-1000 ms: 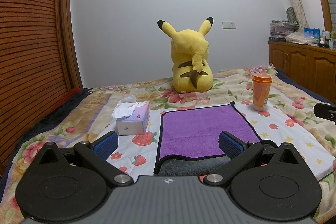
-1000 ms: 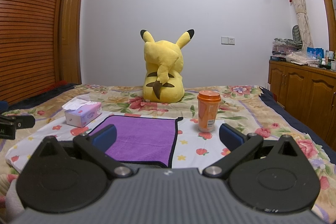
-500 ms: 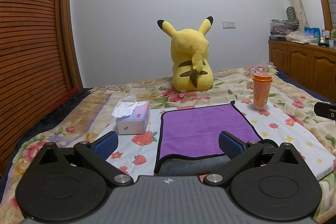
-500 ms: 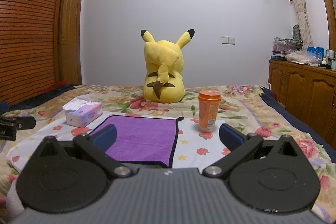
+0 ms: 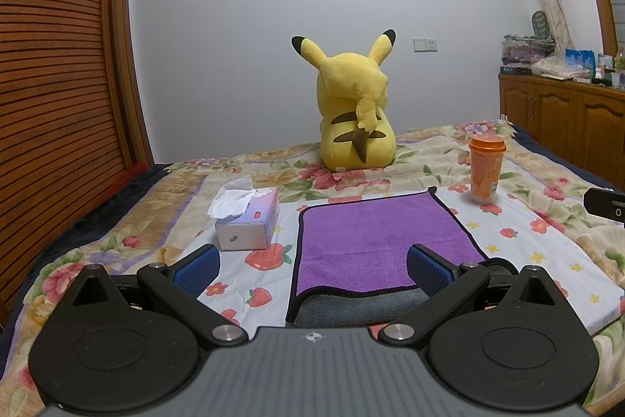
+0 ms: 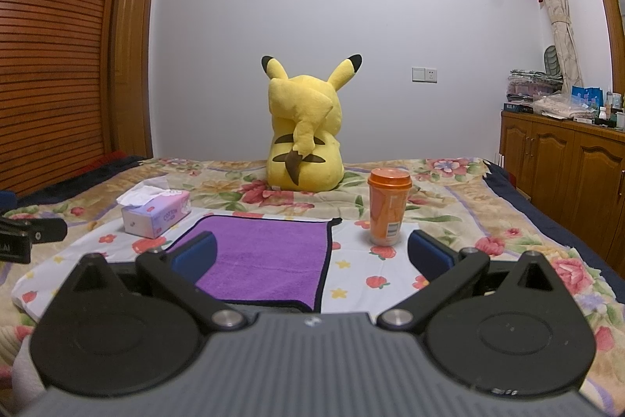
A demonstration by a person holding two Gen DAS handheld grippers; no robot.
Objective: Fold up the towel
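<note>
Both tools, the left tool [image 5: 312, 266] and the right tool [image 6: 311, 253], are kept spread wide above the bed [image 5: 539, 241], unmoved since the earlier frames. Nothing is gripped. The purple towel [image 5: 375, 241] is laid flat near the bed's near edge, unchanged.

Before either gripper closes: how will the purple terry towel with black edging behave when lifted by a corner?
The purple terry towel with black edging lies limp on the floral bedsheet, near edge already doubled over, so probably floppy and will drape. Fuzzy pile suggests decent grip. Soft bedding beneath may yield under pressure.
</note>
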